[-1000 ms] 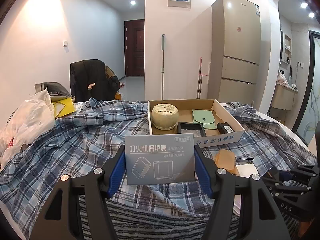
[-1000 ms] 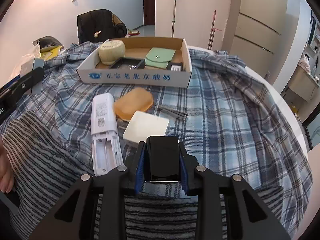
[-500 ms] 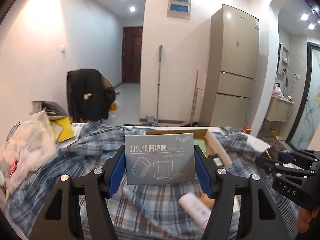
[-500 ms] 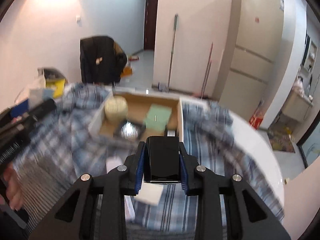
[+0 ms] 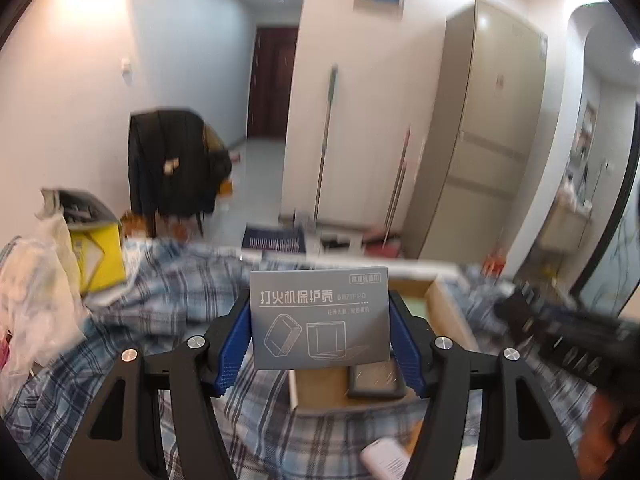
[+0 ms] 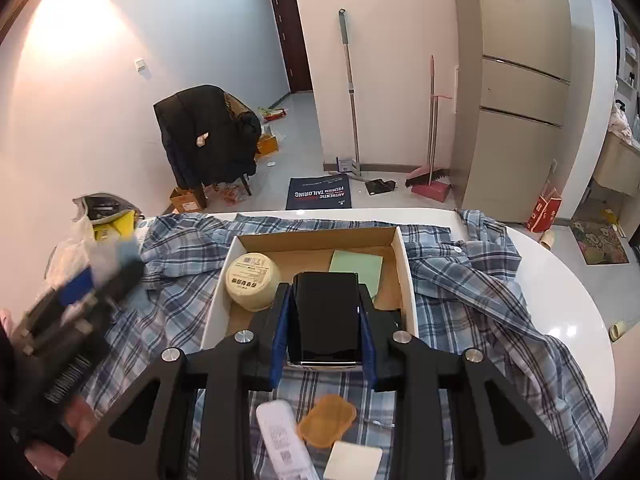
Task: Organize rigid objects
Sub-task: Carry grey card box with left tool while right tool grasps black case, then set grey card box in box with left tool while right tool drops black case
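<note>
My left gripper (image 5: 319, 330) is shut on a flat grey box (image 5: 319, 318) with printed lettering, held upright above the plaid cloth. My right gripper (image 6: 324, 320) is shut on a glossy black box (image 6: 325, 316), held over the front wall of the open cardboard box (image 6: 402, 268). Inside that box lie a round cream tin (image 6: 252, 282), a pale green pouch (image 6: 358, 266) and a dark item mostly hidden behind my fingers. The same cardboard box (image 5: 444, 308) shows blurred behind the grey box in the left wrist view. The left gripper (image 6: 72, 312) appears blurred at the left of the right wrist view.
On the plaid cloth (image 6: 472, 300) near me lie a white remote-like device (image 6: 284, 440), an orange soap-like block (image 6: 327, 420) and a white square block (image 6: 352, 462). A plastic bag (image 5: 36, 284) and yellow box (image 5: 100, 256) sit at the left. The round white table's edge (image 6: 576, 304) curves right.
Both grippers have risen and moved forward toward the cardboard box, each keeping its box. The loose items on the cloth now lie below and behind the right gripper's fingertips.
</note>
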`<state>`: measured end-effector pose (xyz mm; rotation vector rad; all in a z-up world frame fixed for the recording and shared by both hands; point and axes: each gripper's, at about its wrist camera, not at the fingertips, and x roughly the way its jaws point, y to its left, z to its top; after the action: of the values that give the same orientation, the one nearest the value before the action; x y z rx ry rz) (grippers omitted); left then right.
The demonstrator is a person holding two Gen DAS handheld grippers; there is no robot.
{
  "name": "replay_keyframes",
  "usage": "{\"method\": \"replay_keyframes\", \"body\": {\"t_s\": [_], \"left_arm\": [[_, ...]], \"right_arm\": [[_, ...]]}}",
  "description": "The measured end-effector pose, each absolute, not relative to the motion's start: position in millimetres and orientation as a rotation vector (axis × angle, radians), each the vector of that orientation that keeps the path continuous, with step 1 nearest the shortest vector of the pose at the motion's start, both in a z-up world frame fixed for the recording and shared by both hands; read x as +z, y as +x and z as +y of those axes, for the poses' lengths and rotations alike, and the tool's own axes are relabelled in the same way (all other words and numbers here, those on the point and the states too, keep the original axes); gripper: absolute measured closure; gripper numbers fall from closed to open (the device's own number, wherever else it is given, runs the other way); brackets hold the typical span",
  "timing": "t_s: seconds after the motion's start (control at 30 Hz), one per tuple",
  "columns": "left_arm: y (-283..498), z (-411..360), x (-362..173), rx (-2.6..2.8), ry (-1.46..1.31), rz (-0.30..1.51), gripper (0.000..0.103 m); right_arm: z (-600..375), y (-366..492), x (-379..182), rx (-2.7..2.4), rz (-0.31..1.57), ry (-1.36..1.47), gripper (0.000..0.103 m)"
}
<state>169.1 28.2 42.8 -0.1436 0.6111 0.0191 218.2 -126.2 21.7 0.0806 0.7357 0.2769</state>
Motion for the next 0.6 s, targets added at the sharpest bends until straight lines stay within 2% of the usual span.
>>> {"method": "replay_keyframes", "body": {"t_s": [0.23,0.4,0.6], "left_arm": [[205,25,-18,-0.031,-0.138,0.813,0.037],[215,5,-45,-0.056,-0.036,0.83,0.037],[225,3,-58,-0.094,-0.07,0.845,0.037]], "right_arm": [[-117,237,-20,0.277,0.808,0.052,0.074],[-119,251,-40,0.268,0.862,0.05,0.074],[-129,259,-47,0.248,0.881,0.07,0.074]]}}
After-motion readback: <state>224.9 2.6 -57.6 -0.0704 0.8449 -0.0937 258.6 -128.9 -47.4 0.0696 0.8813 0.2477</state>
